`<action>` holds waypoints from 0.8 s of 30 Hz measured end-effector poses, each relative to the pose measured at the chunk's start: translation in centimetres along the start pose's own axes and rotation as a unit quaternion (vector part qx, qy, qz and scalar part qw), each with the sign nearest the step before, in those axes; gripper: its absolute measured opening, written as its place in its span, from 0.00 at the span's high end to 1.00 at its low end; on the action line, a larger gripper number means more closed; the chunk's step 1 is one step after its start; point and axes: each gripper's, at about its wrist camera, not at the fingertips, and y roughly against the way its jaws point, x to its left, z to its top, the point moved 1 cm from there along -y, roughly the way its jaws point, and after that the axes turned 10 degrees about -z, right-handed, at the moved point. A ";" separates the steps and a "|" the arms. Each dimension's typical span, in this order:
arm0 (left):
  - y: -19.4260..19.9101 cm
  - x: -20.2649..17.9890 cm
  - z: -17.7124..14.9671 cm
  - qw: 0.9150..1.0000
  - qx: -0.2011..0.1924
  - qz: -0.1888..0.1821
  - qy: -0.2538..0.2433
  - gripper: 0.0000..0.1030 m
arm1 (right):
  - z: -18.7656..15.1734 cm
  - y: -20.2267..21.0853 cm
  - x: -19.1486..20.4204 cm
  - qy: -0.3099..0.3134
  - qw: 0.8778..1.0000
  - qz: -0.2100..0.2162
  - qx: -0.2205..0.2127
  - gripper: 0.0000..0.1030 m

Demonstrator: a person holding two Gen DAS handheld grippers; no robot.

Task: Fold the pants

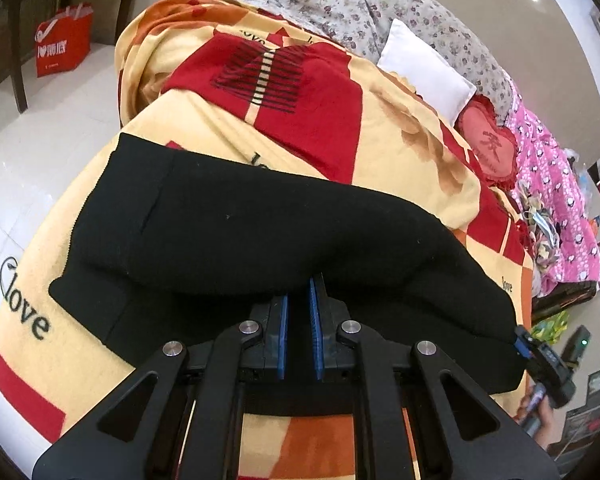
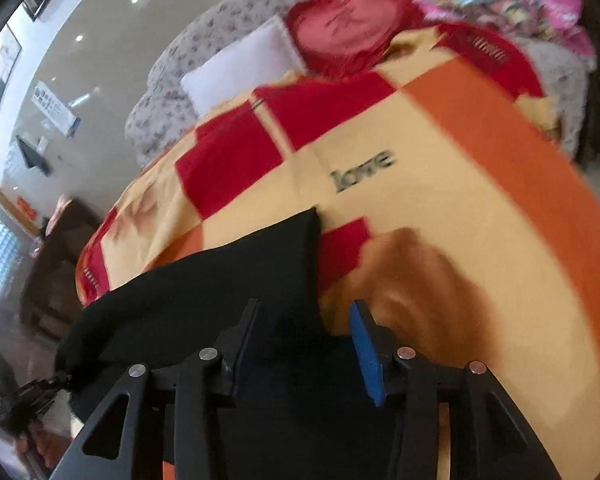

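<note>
The black pants (image 1: 260,232) lie across a yellow, red and orange blanket (image 1: 400,140) on the bed. The fabric is plain and dark, partly doubled over, with a raised rounded fold along the middle. In the right wrist view one square corner of the pants (image 2: 260,264) rests flat on the blanket (image 2: 440,200).

A "love" blanket (image 1: 400,152) covers the bed, with a white pillow (image 1: 424,68), heart cushion (image 1: 490,144) and red bag (image 1: 62,44) beyond.
</note>
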 end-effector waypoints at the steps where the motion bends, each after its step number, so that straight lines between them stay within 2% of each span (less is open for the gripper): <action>1: -0.2 0.2 0.2 1.000 0.000 0.001 0.004 0.92 | 0.1 -0.7 0.5 0.010 1.000 0.019 0.007 0.61; 2: -0.4 0.3 0.5 1.000 0.000 0.003 0.007 0.92 | 0.3 -1.2 1.2 0.020 0.999 0.031 0.008 0.81; 3: -0.7 0.4 0.7 1.000 0.001 0.003 0.012 0.92 | 0.4 -1.4 1.9 0.033 0.999 0.034 0.003 0.91; 6: -0.6 0.3 1.0 1.000 0.008 -0.008 0.025 0.92 | 1.0 0.4 4.3 0.075 0.996 0.038 -0.035 0.91; 8: 1.1 -0.3 1.1 1.000 -0.010 -0.015 0.016 0.92 | 1.0 3.5 5.3 0.090 0.992 0.054 -0.068 0.92; 11: 4.4 -1.2 0.6 0.999 -0.037 -0.026 -0.003 0.92 | 0.2 8.8 5.2 0.105 0.987 0.063 -0.108 0.92; 13: 6.2 -1.1 -0.1 0.998 -0.053 -0.027 -0.011 0.92 | -0.6 11.4 3.9 0.108 0.986 0.049 -0.119 0.92; 15: 7.0 -0.5 -1.2 0.998 -0.055 -0.019 -0.013 0.92 | -1.7 11.5 2.4 0.103 0.989 0.044 -0.102 0.92; 17: 6.0 0.1 -2.5 0.999 -0.036 -0.001 -0.016 0.92 | -2.9 9.8 1.4 0.097 0.992 0.027 -0.070 0.92; 19: 3.6 1.4 -4.2 1.000 0.001 0.022 -0.011 0.92 | -4.5 6.2 0.6 0.102 0.994 -0.023 -0.024 0.92; 21: 2.1 2.8 -5.0 0.999 0.022 0.026 0.010 0.92 | -5.3 4.4 -0.4 0.094 0.994 -0.048 -0.002 0.91; 22: 1.9 3.2 -5.1 0.999 0.021 0.029 0.014 0.92 | -5.4 3.9 -0.9 0.074 0.996 -0.041 0.007 0.91; 24: 2.6 3.7 -5.0 0.999 0.013 0.025 0.020 0.92 | -5.0 4.8 -1.3 0.051 0.998 -0.030 -0.002 0.85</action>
